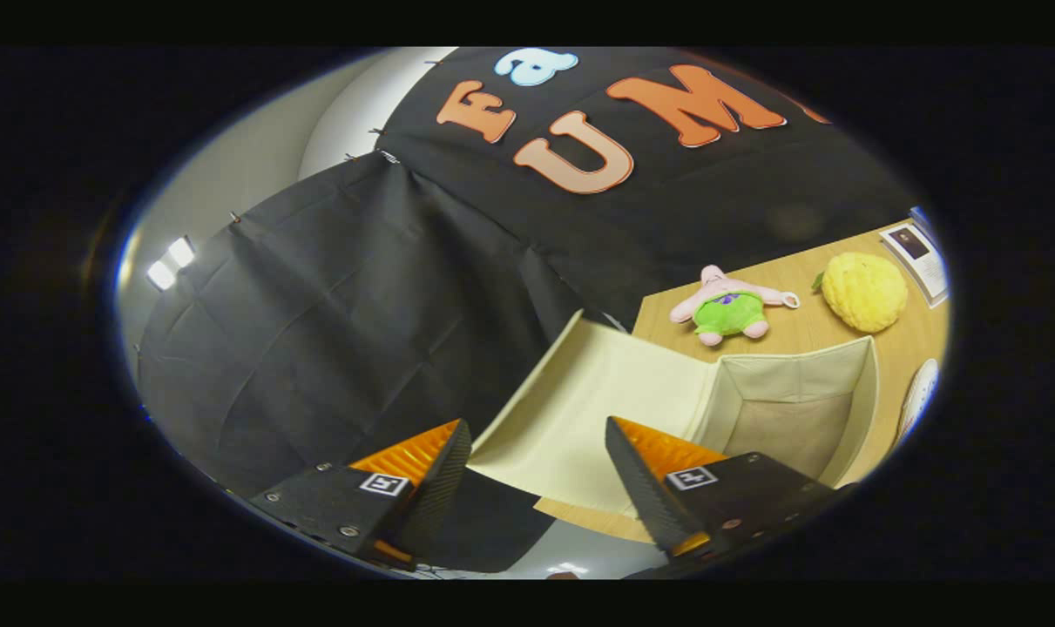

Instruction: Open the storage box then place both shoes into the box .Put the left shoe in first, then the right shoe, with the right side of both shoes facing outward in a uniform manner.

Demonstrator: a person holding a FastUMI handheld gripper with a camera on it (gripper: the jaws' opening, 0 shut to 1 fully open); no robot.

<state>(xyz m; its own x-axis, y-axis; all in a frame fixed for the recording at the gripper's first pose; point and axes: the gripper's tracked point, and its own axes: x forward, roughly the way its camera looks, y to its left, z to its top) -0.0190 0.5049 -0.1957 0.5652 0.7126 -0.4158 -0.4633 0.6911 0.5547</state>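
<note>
The beige fabric storage box stands on the wooden table, open, its inside bare. Its lid is folded back and stretches out toward the black cloth wall, with its near edge lying between my fingers. My gripper is open, tilted steeply, with nothing pressed between the fingers. A white shoe peeks out past the box's far side.
A pink and green plush toy and a yellow plush fruit lie on the table beyond the box. A card lies near the table's far corner. The black cloth wall hangs close ahead.
</note>
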